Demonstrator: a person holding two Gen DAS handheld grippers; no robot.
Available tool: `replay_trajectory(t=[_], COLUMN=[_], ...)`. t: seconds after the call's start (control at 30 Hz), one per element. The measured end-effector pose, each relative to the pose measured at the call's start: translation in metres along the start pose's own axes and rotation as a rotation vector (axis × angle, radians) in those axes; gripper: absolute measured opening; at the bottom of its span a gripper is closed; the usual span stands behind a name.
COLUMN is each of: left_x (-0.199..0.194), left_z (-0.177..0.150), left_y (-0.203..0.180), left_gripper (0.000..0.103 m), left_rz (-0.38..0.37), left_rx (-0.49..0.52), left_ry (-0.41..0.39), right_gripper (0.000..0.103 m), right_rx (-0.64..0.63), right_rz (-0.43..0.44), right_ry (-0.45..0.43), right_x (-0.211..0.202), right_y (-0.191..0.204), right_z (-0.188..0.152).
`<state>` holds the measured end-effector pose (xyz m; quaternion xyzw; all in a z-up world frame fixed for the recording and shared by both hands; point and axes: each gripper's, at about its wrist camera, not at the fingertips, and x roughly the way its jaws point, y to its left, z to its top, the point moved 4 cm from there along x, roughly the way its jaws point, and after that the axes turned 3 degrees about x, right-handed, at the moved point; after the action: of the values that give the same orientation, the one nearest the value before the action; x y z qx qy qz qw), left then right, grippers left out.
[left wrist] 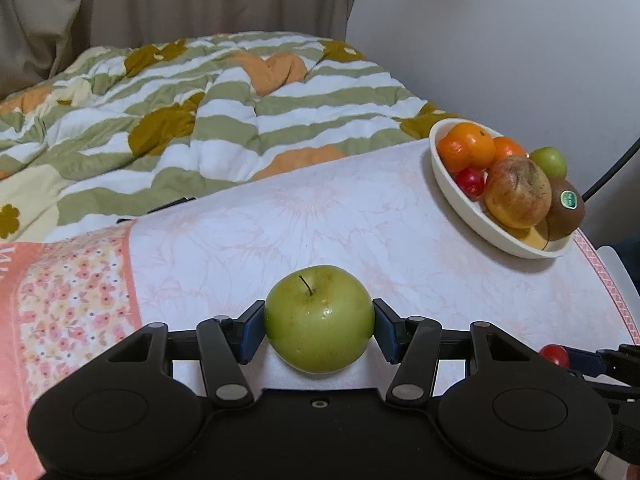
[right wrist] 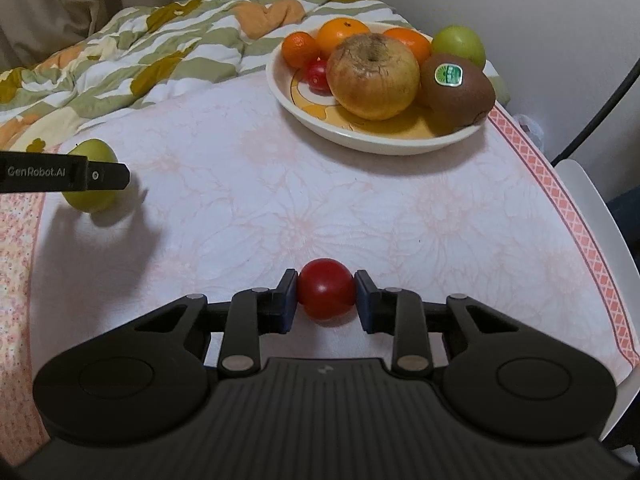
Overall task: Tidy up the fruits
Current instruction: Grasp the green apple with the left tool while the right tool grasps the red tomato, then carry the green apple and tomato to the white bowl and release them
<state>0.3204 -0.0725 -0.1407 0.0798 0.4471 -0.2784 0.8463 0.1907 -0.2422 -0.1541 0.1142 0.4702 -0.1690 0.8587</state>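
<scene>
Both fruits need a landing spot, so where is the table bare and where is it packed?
Bare cloth spreads between the green apple, the red tomato and the bowl. The bowl itself is crowded, with the kiwi overhanging its rim.

Home bedroom. A rumpled floral quilt [left wrist: 192, 112] in green, white and orange is lying across a bed, filling the upper left. Beige curtains [left wrist: 120, 4] are hanging behind it. A flower-printed tablecloth [right wrist: 280, 184] is covering the table, with a fruit bowl [right wrist: 360, 140] sitting upper right.
</scene>
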Motion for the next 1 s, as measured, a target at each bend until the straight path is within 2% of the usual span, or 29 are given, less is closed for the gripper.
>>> replay_trajectory(t=[0.23, 0.47, 0.77, 1.0], left_x=[-0.038, -0.074, -0.107, -0.112], left_z=[0.001, -0.003, -0.006, 0.003], left_y=[-0.013, -0.046, -0.111, -0.157], left_gripper=[0.06, 0.06, 0.06, 0.06], left_rz=[0.015, 0.035, 0.099, 0.151], left_rx=[-0.028, -0.031, -0.088, -0.153], left_ry=[-0.07, -0.139, -0.211, -0.262], right_gripper=[0.045, 0.045, 0.045, 0.045], right_rx=[-0.022, -0.034, -0.118, -0.244], right_rz=[0.03, 0.071, 0.161, 0.231], right_ry=[-0.049, -0.102, -0.15, -0.199], right_x=[-0.023, -0.051, -0.082, -0.094], right_y=[-0.004, -0.024, -0.07, -0.115], right_z=[0.007, 0.008, 0.015, 0.039])
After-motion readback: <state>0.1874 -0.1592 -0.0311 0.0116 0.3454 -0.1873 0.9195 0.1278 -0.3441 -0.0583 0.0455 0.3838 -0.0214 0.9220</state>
